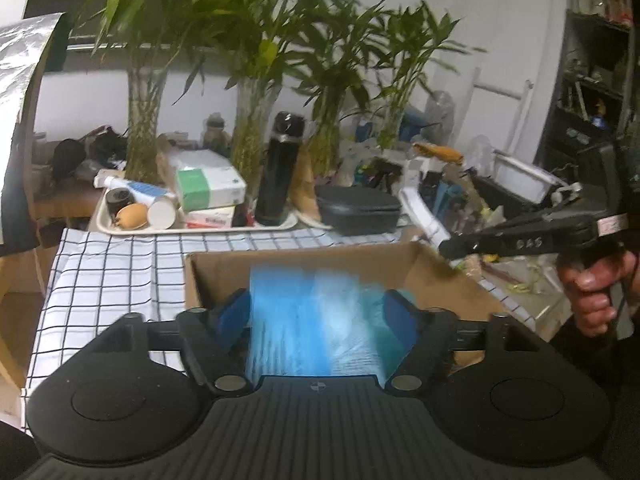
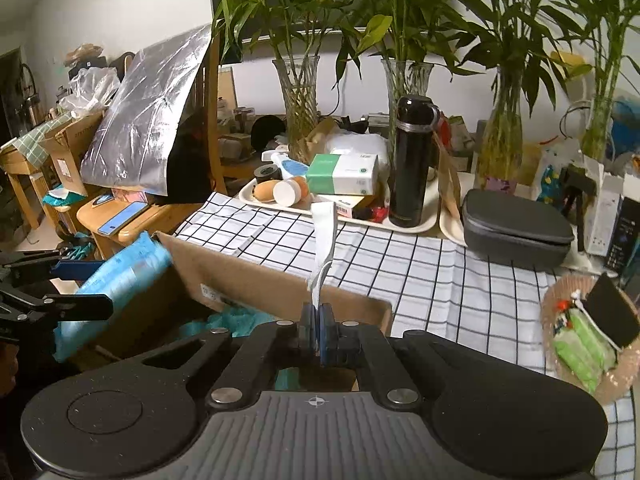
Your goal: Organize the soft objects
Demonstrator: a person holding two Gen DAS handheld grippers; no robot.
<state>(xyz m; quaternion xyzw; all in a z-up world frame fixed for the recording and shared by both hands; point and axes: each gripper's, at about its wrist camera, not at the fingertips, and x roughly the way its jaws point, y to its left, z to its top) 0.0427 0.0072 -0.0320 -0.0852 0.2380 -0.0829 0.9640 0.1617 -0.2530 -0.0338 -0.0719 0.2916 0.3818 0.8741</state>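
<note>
My left hand-held gripper (image 1: 320,312) is clamped on a soft, crinkled blue plastic-wrapped pack (image 1: 316,320), held over the open brown corrugated cardboard box (image 1: 224,276). My right hand-held gripper (image 2: 319,336) is pinched together on a thin, flat white strip (image 2: 325,240). The box rests on the black-and-white checked cloth (image 2: 420,276) covering the tabletop.

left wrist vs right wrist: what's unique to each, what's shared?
Left wrist only: the person's hand on the right gripper's handle.

Right wrist only: a phone on a wooden stool, a basket of green packets, and the right gripper pinching a white strip.

Both: the blue pack in the left gripper, cardboard box, black flask, checked cloth.
</note>
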